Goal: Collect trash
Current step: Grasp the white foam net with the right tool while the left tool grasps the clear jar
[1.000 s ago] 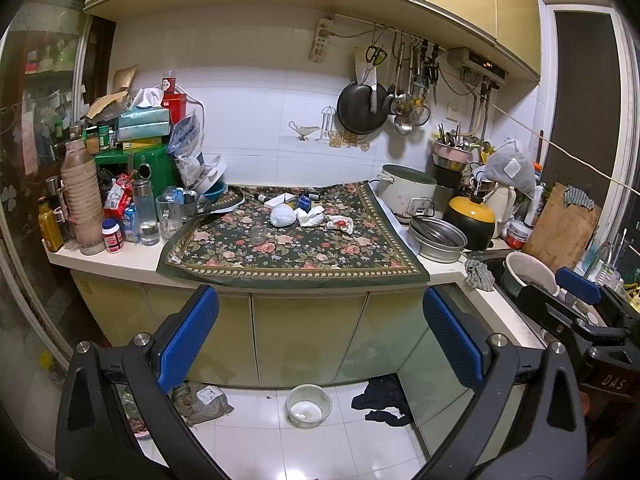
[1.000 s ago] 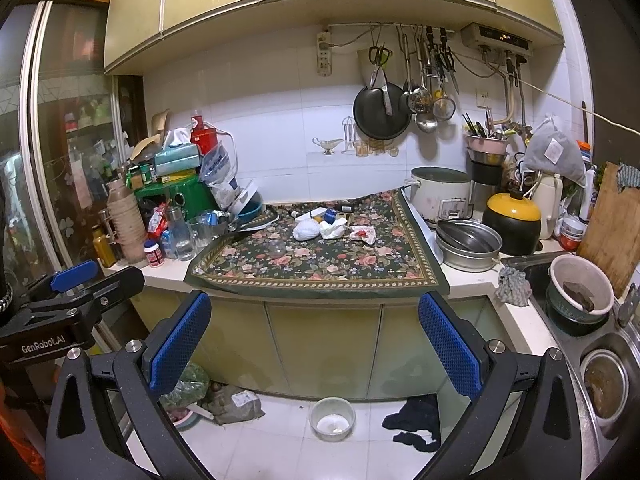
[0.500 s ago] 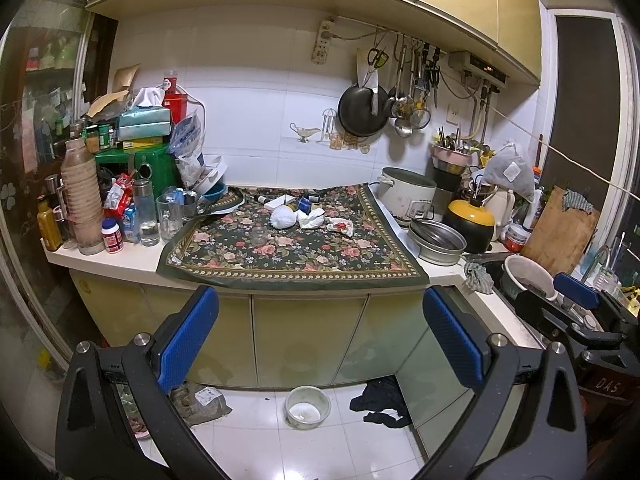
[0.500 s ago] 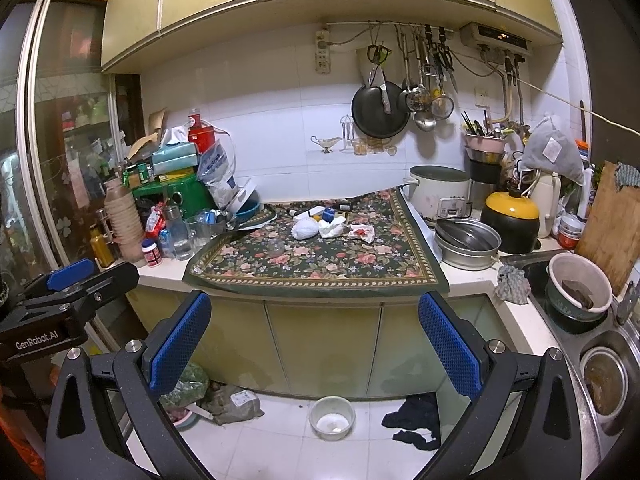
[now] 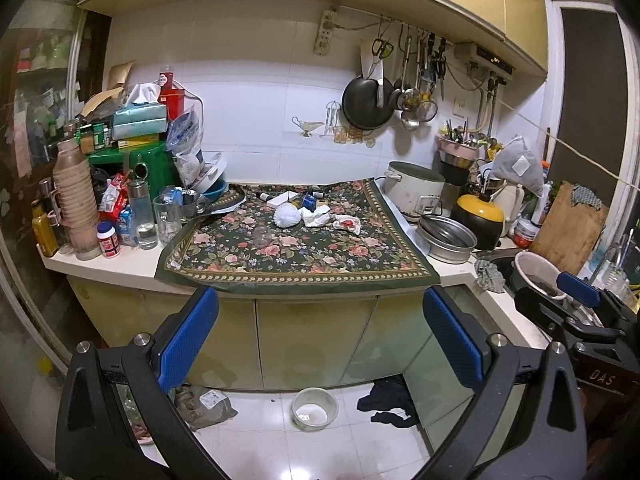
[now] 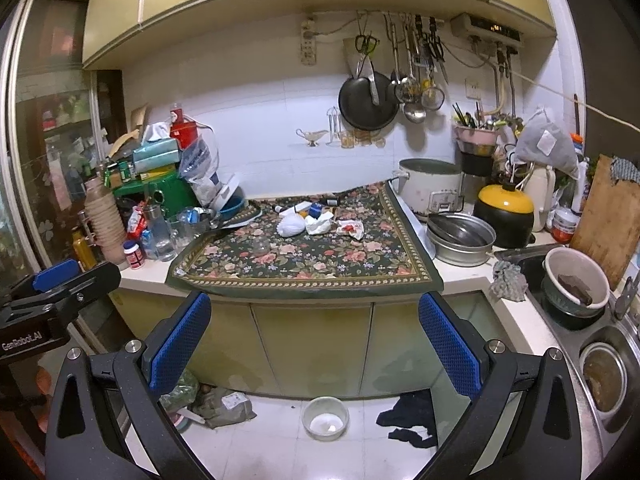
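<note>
Crumpled white trash lies on the floral cloth (image 5: 304, 252) at the back of the counter: a white ball (image 5: 287, 216) (image 6: 291, 225), a crumpled tissue (image 5: 317, 216) (image 6: 318, 224) and a red-stained wrapper (image 5: 347, 223) (image 6: 351, 228). Small bottles and a white box (image 5: 280, 200) lie behind them. My left gripper (image 5: 320, 340) and right gripper (image 6: 316, 340) both stand open and empty, well in front of the counter and below its edge. The right gripper also shows at the right edge of the left wrist view (image 5: 576, 304); the left gripper (image 6: 60, 284) appears at the left of the right wrist view.
Bottles, glasses (image 5: 166, 212) and a green box crowd the counter's left. A rice cooker (image 5: 414, 192), metal basin (image 5: 446, 238) and yellow-lidded pot (image 5: 478, 216) stand right, then the sink (image 6: 600, 364). On the floor lie a white bowl (image 5: 314, 408), dark cloth (image 5: 390, 402) and a bag (image 5: 204, 402).
Both views have shifted slightly closer to the counter. Both grippers stay open and nothing on the counter has moved.
</note>
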Demonstrator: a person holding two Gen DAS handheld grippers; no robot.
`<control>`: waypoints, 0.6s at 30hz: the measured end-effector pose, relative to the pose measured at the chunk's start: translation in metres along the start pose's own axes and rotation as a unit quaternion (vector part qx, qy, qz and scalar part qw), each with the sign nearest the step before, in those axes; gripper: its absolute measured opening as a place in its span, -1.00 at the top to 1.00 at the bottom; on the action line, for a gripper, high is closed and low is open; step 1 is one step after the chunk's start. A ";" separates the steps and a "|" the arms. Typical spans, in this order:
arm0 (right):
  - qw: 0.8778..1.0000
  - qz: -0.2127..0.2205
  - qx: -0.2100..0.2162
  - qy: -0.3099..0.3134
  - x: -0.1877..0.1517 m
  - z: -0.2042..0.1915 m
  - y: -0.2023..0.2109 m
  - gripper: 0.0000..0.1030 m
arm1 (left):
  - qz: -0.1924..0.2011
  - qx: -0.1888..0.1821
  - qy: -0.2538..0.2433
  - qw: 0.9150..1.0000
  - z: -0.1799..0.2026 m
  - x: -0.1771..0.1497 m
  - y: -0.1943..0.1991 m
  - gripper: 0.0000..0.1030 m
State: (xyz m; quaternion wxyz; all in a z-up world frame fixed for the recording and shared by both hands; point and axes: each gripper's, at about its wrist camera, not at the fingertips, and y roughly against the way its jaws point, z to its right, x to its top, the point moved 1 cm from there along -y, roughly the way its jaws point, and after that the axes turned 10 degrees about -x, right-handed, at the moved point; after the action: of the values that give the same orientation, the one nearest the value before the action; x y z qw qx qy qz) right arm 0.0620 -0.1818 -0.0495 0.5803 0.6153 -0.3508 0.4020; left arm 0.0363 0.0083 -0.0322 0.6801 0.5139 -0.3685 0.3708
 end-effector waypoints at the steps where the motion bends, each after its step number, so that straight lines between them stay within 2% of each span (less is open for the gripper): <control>1: 1.000 -0.002 -0.001 0.000 0.003 0.001 -0.009 -1.00 | -0.002 0.000 -0.002 1.000 0.000 0.004 -0.009 -0.99; 8: 1.000 0.008 0.001 -0.003 0.025 0.016 -0.061 -1.00 | -0.004 0.008 -0.001 1.000 -0.008 0.037 -0.079 -0.97; 13: 1.000 0.007 0.008 0.009 0.052 0.028 -0.112 -1.00 | -0.013 0.017 0.004 1.000 -0.010 0.072 -0.144 -0.91; 18: 0.999 0.013 0.007 0.035 0.080 0.038 -0.163 -1.00 | -0.018 0.027 0.040 0.999 -0.026 0.102 -0.210 -0.89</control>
State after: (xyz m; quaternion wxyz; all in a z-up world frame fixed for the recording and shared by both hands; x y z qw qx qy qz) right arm 0.2464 -0.2034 -0.0481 0.5825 0.6007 -0.3353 0.4329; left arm 0.2713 0.0048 -0.0365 0.6869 0.5231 -0.3218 0.3886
